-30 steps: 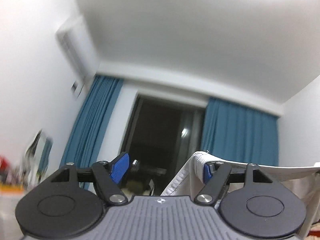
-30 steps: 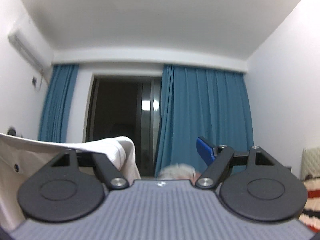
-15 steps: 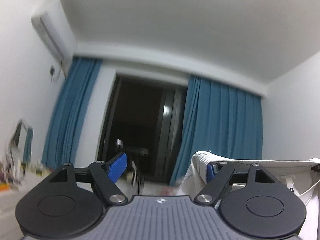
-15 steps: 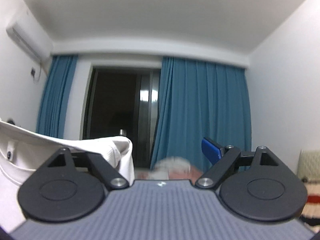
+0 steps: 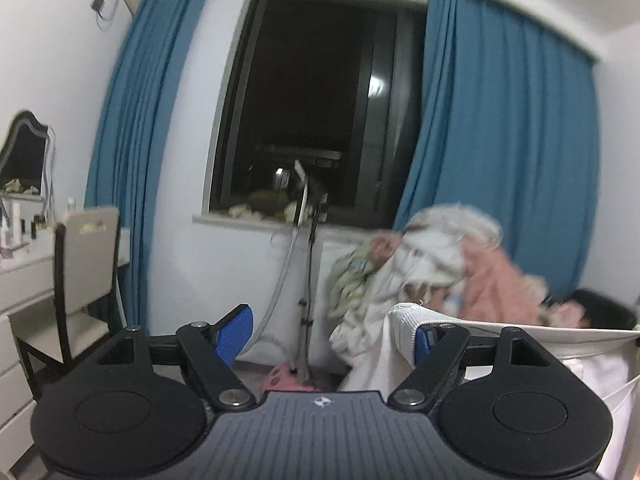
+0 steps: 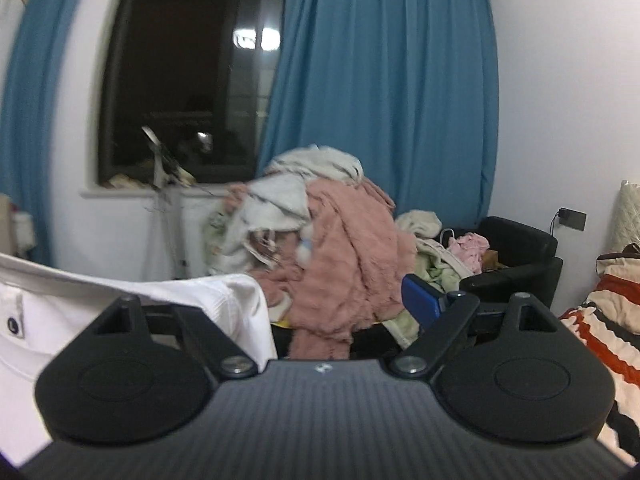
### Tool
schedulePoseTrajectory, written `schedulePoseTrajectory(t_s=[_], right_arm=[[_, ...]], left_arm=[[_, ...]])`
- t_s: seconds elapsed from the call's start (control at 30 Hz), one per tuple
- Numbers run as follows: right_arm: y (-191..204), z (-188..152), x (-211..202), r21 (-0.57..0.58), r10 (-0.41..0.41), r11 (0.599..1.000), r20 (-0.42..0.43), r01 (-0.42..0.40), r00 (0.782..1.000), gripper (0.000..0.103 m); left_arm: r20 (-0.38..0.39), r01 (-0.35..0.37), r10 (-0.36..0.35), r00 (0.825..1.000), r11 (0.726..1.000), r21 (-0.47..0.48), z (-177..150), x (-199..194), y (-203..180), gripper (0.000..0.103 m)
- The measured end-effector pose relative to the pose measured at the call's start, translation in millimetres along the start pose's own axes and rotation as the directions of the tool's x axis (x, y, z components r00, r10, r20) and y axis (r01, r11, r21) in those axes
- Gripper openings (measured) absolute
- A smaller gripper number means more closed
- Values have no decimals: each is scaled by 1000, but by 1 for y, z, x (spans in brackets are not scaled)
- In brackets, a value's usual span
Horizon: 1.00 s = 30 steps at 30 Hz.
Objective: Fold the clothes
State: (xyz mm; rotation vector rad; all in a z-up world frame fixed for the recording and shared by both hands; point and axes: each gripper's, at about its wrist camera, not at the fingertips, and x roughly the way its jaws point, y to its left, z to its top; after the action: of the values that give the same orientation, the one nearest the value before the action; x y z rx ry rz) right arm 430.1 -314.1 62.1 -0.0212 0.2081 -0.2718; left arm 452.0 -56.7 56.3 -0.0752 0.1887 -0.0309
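White shirt held up in the air, stretched between two grippers

The left gripper and right gripper both stand wide open, the white shirt draped over one finger of each, taut between them, near the clothes pile. Likely spreading it; next it wants lowering flat without slipping off.

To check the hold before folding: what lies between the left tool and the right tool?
The white garment spans between them, draped over one finger of the left tool and one of the right tool, seen in both wrist views.
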Motion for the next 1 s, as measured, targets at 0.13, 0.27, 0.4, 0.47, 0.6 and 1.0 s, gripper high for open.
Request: schedulePoseTrajectory(t_s=[0.13,0.27,0.4,0.47,0.6,1.0], right_arm=[[20,-60,114,-6,-13,1000,-135,13,991,85],[33,-130,182,6,15,1000,-317,-14,948,85],[44,-158,225,14,88,996,-496,-93,864,85],[51,-158,234,6,130,988,-578,-155,805,85],[59,-145,229,42,219,967,-645,-253,732,85],[67,-107,93,141,302,953,-429,-267,851,85]], left_arm=[[-208,-23,21,978,1000,-7,-73,152,11,80],[-422,-3,-11,906,999,-33,-149,261,41,80],[-544,47,-41,838,999,-4,-181,322,67,82],[-627,123,-63,777,991,53,-179,337,65,93],[-725,250,-65,686,956,151,-147,333,51,95],[-495,299,-214,842,949,99,-88,154,57,100]])
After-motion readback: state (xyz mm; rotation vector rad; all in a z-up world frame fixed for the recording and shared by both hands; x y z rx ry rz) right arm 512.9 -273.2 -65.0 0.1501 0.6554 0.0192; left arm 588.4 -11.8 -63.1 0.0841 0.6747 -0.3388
